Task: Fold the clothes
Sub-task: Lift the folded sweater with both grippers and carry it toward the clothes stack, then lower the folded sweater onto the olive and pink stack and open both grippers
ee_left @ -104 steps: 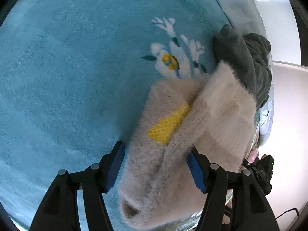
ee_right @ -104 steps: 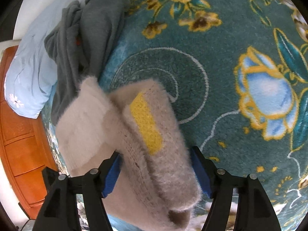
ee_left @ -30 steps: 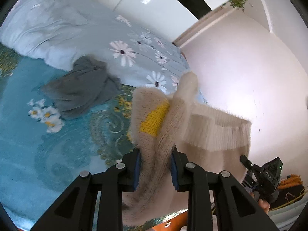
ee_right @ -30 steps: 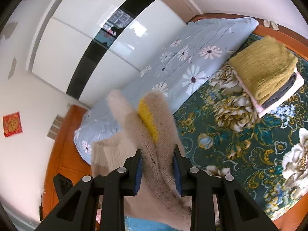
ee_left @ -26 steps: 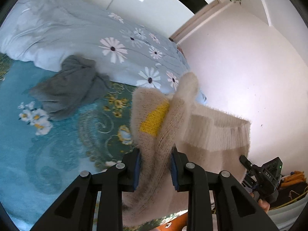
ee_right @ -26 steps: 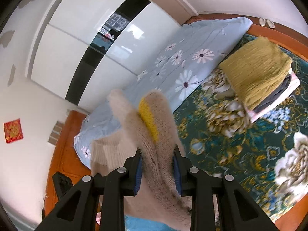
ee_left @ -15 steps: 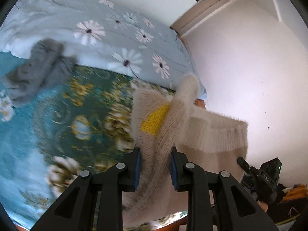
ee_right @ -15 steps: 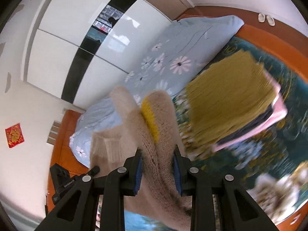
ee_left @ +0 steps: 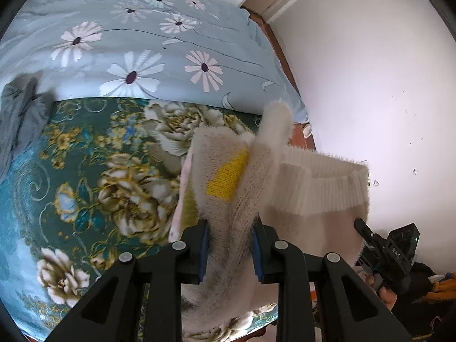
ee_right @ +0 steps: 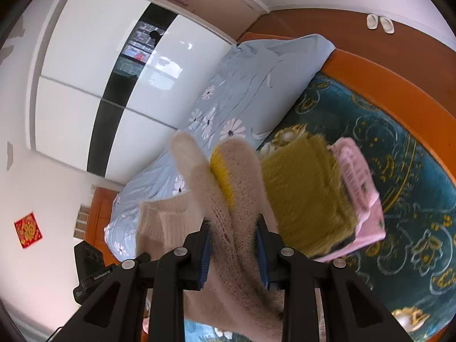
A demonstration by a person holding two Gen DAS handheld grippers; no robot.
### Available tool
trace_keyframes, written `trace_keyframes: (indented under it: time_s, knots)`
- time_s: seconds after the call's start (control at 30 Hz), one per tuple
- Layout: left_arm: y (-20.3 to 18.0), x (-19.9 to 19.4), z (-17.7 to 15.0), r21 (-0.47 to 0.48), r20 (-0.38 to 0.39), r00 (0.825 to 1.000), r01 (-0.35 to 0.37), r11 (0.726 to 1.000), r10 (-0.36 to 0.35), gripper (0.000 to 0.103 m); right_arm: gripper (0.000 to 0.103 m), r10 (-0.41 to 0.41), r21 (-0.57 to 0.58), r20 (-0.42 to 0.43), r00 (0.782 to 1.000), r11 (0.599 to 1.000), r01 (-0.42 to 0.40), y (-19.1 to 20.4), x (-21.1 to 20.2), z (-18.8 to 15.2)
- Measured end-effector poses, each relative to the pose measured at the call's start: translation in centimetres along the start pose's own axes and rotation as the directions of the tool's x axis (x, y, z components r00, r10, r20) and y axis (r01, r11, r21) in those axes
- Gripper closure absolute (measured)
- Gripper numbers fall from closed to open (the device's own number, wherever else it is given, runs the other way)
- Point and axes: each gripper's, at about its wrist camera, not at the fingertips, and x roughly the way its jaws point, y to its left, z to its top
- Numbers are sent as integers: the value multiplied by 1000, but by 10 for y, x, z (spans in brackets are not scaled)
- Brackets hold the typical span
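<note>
A folded fluffy beige sweater (ee_left: 299, 188) with a yellow patch hangs in the air between both grippers. My left gripper (ee_left: 229, 245) is shut on one end of it. My right gripper (ee_right: 233, 245) is shut on the other end of the sweater (ee_right: 233, 176). A stack of folded clothes with an olive-yellow garment (ee_right: 305, 193) on top and a pink one (ee_right: 362, 196) under it lies on the bed just beyond the sweater. A sliver of that stack (ee_left: 182, 199) shows behind the sweater in the left wrist view.
A teal floral bedspread (ee_left: 85, 176) covers the bed. A light blue daisy quilt (ee_left: 142, 42) lies along the far side. A crumpled grey garment (ee_left: 20, 114) lies at the left. An orange wooden bed frame (ee_right: 399, 85), a white wardrobe (ee_right: 99, 71) and a wall (ee_left: 384, 71) surround the bed.
Both grippers closed on the folded sweater, lifted it off the bed and carried it sideways. The yellow and pink stack has come close behind it; the grey garment has slid to the left edge.
</note>
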Motion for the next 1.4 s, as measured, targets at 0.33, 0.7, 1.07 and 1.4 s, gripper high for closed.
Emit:
trace_keyframes:
  time_s: [0.33, 0.7, 1.07, 1.4]
  knots:
    - [-18, 71, 49, -30, -82, 995, -55, 998, 53, 77, 74, -65, 42, -31, 997, 997, 66, -42, 41, 62]
    - [19, 138, 52, -92, -194, 973, -143, 985, 123, 76, 74, -169, 193, -77, 983, 964, 181, -116, 80, 65]
    - [18, 149, 56, -41, -216, 961, -184, 982, 171, 73, 69, -229, 213, -103, 968, 945, 247, -129, 88, 65]
    - [9, 114, 52, -45, -163, 966, -212, 976, 202, 71, 66, -287, 185, -60, 956, 938, 293, -114, 66, 72]
